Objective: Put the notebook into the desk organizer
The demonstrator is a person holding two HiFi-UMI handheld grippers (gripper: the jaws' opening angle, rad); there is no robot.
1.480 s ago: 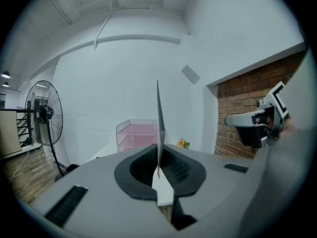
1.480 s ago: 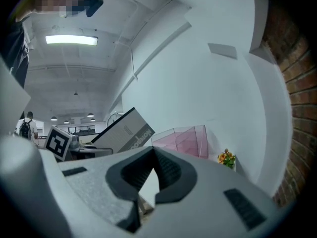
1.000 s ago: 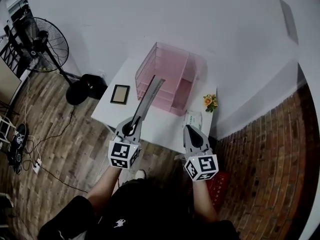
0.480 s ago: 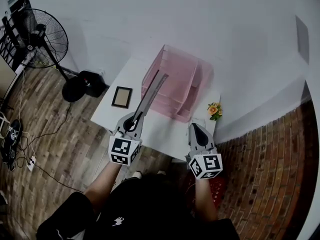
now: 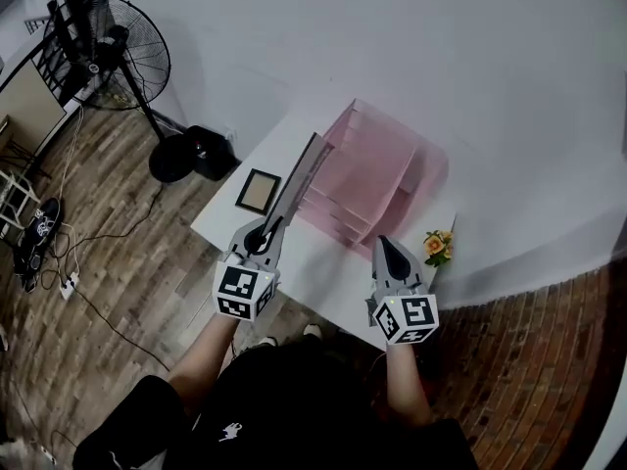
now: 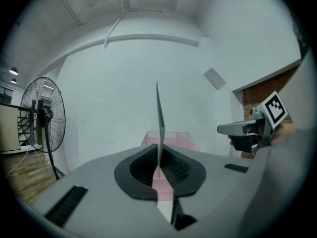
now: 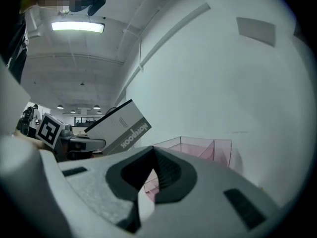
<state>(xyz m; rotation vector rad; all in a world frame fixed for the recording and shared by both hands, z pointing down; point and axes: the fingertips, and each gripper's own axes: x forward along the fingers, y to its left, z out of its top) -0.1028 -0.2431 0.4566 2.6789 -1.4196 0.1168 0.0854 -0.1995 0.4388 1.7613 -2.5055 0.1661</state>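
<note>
My left gripper (image 5: pixel 259 240) is shut on a thin grey notebook (image 5: pixel 297 182), held edge-on and pointing toward the pink translucent desk organizer (image 5: pixel 377 169) on the white table (image 5: pixel 313 258). In the left gripper view the notebook (image 6: pixel 159 120) stands as a thin vertical blade between the jaws, with the organizer (image 6: pixel 171 138) behind it. My right gripper (image 5: pixel 387 252) hangs shut and empty over the table's near right side. The right gripper view shows the notebook (image 7: pixel 119 128) to its left and the organizer (image 7: pixel 198 150) ahead.
A small framed picture (image 5: pixel 259 191) lies on the table's left part. A small pot of orange flowers (image 5: pixel 437 246) stands at the right edge. A black floor fan (image 5: pixel 118 42) and cables stand on the wooden floor to the left. A white wall rises behind the organizer.
Both grippers have moved forward toward the organizer, the notebook's tip now reaching over its left front. The head view has shifted, so table and fan sit further right.
</note>
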